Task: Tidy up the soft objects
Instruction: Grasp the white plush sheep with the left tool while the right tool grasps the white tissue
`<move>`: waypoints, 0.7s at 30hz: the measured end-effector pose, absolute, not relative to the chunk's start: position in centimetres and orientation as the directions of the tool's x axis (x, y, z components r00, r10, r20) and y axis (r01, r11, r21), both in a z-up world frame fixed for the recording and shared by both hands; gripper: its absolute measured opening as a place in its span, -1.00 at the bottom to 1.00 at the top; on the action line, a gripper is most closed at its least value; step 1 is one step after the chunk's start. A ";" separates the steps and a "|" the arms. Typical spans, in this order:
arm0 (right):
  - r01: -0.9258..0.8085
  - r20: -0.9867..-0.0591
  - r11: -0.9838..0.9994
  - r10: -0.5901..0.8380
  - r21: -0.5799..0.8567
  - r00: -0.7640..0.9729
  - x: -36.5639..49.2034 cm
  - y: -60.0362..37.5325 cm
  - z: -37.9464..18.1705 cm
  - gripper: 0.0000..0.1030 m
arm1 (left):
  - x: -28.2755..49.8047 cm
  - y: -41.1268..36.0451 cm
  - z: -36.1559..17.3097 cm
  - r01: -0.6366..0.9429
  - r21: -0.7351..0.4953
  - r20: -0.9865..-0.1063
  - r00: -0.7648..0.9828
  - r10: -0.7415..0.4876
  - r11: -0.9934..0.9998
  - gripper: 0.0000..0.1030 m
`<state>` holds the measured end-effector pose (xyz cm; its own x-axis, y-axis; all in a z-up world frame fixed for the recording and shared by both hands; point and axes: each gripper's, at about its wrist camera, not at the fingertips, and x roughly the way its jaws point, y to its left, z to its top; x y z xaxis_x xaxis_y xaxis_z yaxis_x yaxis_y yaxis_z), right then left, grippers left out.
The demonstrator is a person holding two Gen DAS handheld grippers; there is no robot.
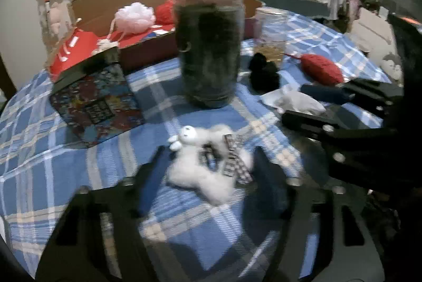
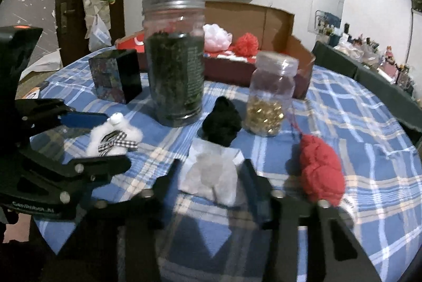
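A white plush toy point(image 1: 195, 171) with a checked ribbon lies on the blue plaid tablecloth point(image 1: 52, 155). My left gripper point(image 1: 209, 152) straddles it, and both pads touch its sides. To its right a crumpled white cloth point(image 2: 211, 176) sits between the fingers of my right gripper point(image 2: 211, 166), which press against its edges. Beyond the cloth are a black fuzzy ball point(image 2: 221, 124) and, to the right, a red knitted piece point(image 2: 321, 171). An open cardboard box point(image 2: 263, 18) at the back holds a pink puff point(image 2: 217, 37) and a red pompom point(image 2: 246, 43).
A tall jar of dark contents point(image 2: 174, 71) stands mid-table just beyond both grippers. A small jar of gold beads point(image 2: 269, 97) is to its right, and a dark patterned box point(image 2: 116, 76) to its left. Cluttered shelves lie off the table's right edge.
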<state>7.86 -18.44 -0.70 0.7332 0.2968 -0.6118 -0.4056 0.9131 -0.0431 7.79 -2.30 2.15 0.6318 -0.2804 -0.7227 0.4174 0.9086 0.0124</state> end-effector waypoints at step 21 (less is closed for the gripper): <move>-0.433 -0.548 0.902 0.367 0.010 0.752 6.2 -18.8 1.9 -0.61 | 6.6 -1.0 4.5 0.401 -0.020 -0.670 0.675 -0.310 0.916 0.06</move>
<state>6.23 -18.78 1.89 0.7516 0.3668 -0.5483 -0.4326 0.9015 0.0101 6.62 -0.96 4.55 0.6748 -0.3102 -0.6697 0.4010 0.9159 -0.0201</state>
